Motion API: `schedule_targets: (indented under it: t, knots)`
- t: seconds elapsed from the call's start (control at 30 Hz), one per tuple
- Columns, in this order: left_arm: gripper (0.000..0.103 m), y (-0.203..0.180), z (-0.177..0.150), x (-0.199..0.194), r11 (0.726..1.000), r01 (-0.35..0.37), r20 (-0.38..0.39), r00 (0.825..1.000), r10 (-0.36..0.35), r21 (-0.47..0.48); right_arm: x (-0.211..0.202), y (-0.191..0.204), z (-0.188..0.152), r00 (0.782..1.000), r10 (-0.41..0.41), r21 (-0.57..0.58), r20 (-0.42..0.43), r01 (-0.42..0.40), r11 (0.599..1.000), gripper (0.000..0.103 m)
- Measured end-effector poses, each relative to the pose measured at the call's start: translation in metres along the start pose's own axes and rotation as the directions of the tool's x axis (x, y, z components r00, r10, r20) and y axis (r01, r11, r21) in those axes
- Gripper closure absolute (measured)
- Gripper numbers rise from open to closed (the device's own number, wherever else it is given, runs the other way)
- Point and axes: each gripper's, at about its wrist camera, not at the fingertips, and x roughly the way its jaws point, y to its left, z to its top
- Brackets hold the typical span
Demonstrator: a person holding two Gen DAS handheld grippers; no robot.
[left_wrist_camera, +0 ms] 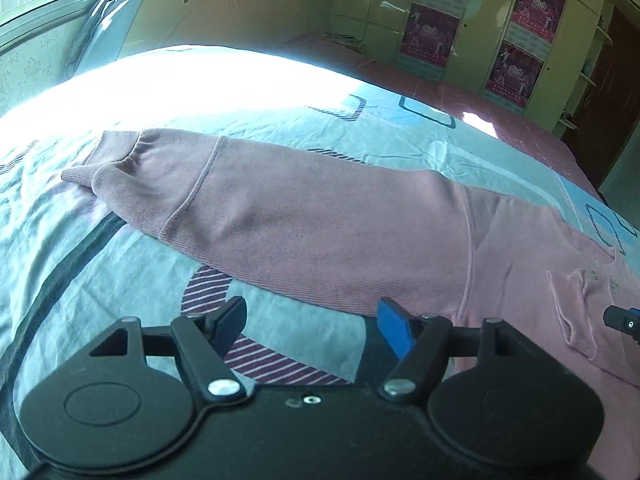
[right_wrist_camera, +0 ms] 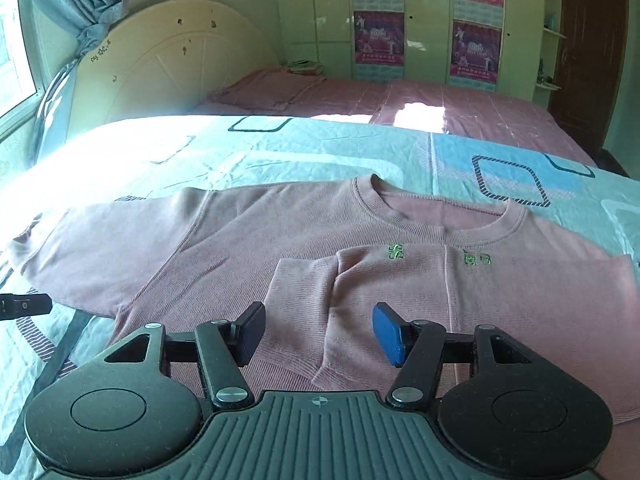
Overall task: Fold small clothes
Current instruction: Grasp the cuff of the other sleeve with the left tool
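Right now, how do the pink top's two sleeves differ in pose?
The left sleeve lies stretched straight out from the body across the bedsheet, while the right sleeve is folded inward over the chest. The left sleeve's cuff rests out on the sheet; the right sleeve's cuff rests on the top's front, below the neckline. Both lie flat, ungripped; the left gripper and right gripper are open.

both wrist views low over bed [left_wrist_camera: 120, 260], sharing pink sweater [right_wrist_camera: 248, 240]
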Motion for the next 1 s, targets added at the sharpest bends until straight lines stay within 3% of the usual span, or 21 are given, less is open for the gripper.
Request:
schedule_targets:
  t: [0.2, 0.37, 0.53, 0.63, 0.7, 0.77, 0.83, 0.9, 1.0]
  knots:
    - [0.032, 0.057, 0.017, 0.013, 0.994, -0.046, 0.012, 0.999, 0.047, -0.096, 0.020, -0.004, -0.001, 0.996, -0.077, 0.072, -0.044, 0.080, 0.994, 0.044]
    - [0.036, 0.105, 0.029, 0.028, 0.971, -0.089, -0.001, 0.996, 0.091, -0.223, 0.035, 0.003, -0.012, 0.991, -0.105, 0.067, -0.089, 0.111, 0.992, 0.044]
    - [0.038, 0.132, 0.043, 0.045, 0.953, -0.057, 0.023, 0.997, 0.067, -0.298, 0.046, 0.009, -0.013, 0.986, -0.121, 0.032, -0.111, 0.125, 0.992, 0.044]
    - [0.038, 0.137, 0.050, 0.053, 0.948, -0.037, 0.046, 0.997, 0.055, -0.315, 0.038, 0.011, -0.008, 0.990, -0.128, 0.056, -0.060, 0.131, 0.990, 0.044]
    - [0.048, 0.141, 0.053, 0.057, 0.943, -0.023, 0.073, 0.996, 0.050, -0.331, 0.047, 0.014, -0.010, 0.987, -0.121, 0.035, -0.105, 0.126, 0.991, 0.044]
    - [0.073, 0.147, 0.054, 0.063, 0.932, -0.015, 0.095, 0.994, 0.053, -0.363, 0.050, 0.014, -0.014, 0.988, -0.123, 0.038, -0.098, 0.127, 0.991, 0.044]
    - [0.087, 0.154, 0.054, 0.066, 0.912, -0.007, 0.107, 0.993, 0.056, -0.410, 0.049, 0.013, -0.014, 0.988, -0.121, 0.047, -0.098, 0.126, 0.991, 0.044]
    - [0.094, 0.156, 0.055, 0.066, 0.904, 0.000, 0.118, 0.991, 0.056, -0.428, 0.041, 0.010, -0.012, 0.991, -0.116, 0.078, -0.067, 0.121, 0.990, 0.044]
    - [0.097, 0.143, 0.057, 0.056, 0.921, 0.013, 0.153, 0.987, 0.050, -0.389, 0.032, 0.007, -0.011, 0.990, -0.137, 0.087, -0.030, 0.139, 0.986, 0.044]
